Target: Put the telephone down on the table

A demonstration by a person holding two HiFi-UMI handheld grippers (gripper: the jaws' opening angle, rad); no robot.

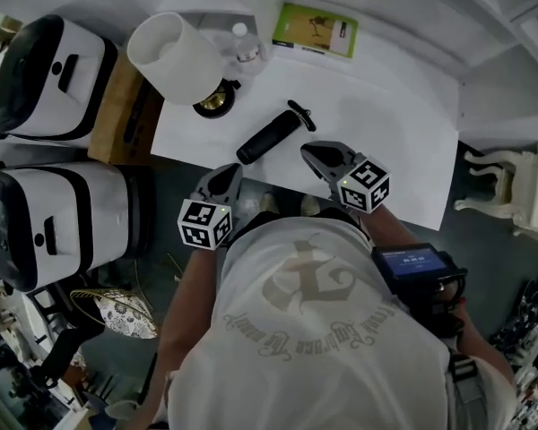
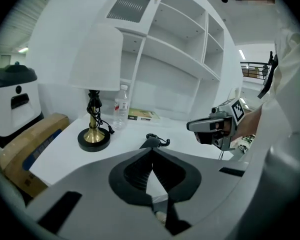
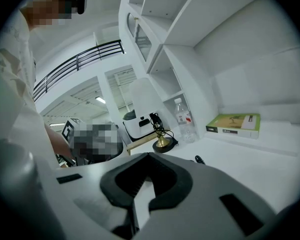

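**Telephone (image 1: 269, 137) resting on worktop (image 1: 386, 124)**

Your telephone lies flat on the white worktop, apart from both grippers. Your left gripper (image 2: 151, 153): fingers (image 2: 132, 175) closed, nothing between them. Your right gripper (image 3: 149, 158): likewise. Containers: clear bottle (image 1: 243, 43) by the lamp (image 1: 175, 56), contents unclear; cardboard box (image 1: 117, 106) beside the worktop, contents hidden.

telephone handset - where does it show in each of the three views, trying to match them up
Head view: the telephone handset lies diagonally on the white table, centre, upper half.
Left gripper view: the handset sits at centre, just below mid-height, with only its end and cord showing.
Right gripper view: only a bit of black cord shows, right of centre, probably the telephone's.
Shared landmark: the brass-based lamp.
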